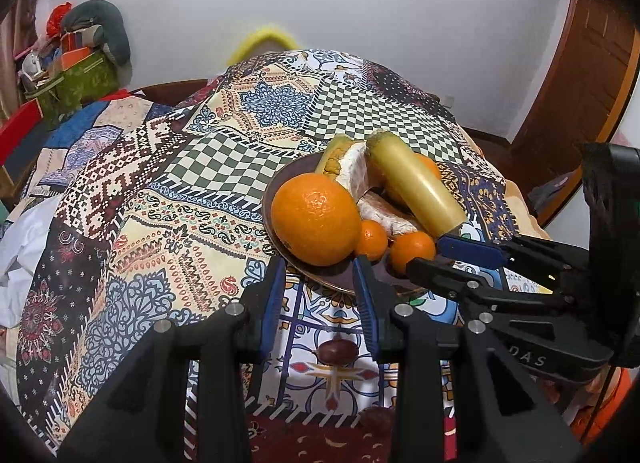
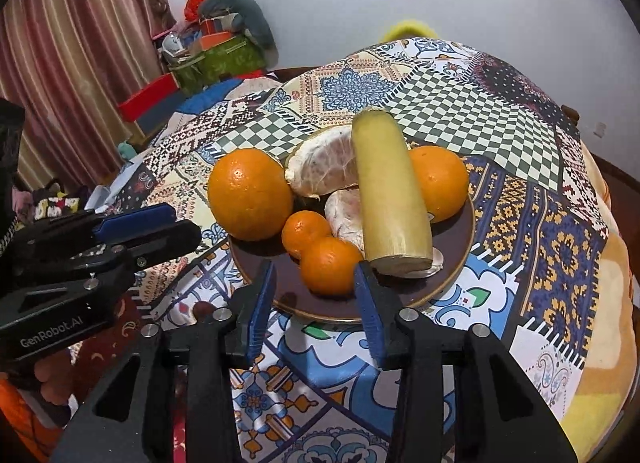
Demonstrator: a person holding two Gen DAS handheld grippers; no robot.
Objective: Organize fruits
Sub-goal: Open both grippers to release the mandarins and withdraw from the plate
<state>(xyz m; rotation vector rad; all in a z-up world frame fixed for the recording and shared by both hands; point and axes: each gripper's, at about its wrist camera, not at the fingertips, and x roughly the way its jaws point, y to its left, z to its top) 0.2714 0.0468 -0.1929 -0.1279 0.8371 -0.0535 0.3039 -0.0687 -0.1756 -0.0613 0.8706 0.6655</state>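
Observation:
A brown plate (image 2: pixel 452 263) on the patterned tablecloth holds a large orange (image 2: pixel 250 194), a second orange (image 2: pixel 440 181), two small mandarins (image 2: pixel 305 232) (image 2: pixel 330 265), two peeled citrus pieces (image 2: pixel 324 167) and a long yellow-green cut stalk (image 2: pixel 390 195). My right gripper (image 2: pixel 316 291) is open and empty, its fingers at the plate's near rim beside the front mandarin. My left gripper (image 1: pixel 320 283) is open and empty just below the large orange (image 1: pixel 314 219) at the plate's (image 1: pixel 332 279) near edge. Each gripper shows in the other's view, the left one (image 2: pixel 160 223) and the right one (image 1: pixel 440 255).
The round table is covered by a patchwork cloth (image 1: pixel 180 183). A small dark round thing (image 1: pixel 337 350) lies on the cloth between my left fingers. Cluttered boxes and a green bag (image 2: pixel 224 55) stand at the back left, near a curtain (image 2: pixel 60 63). A wooden door (image 1: pixel 580 83) is at the right.

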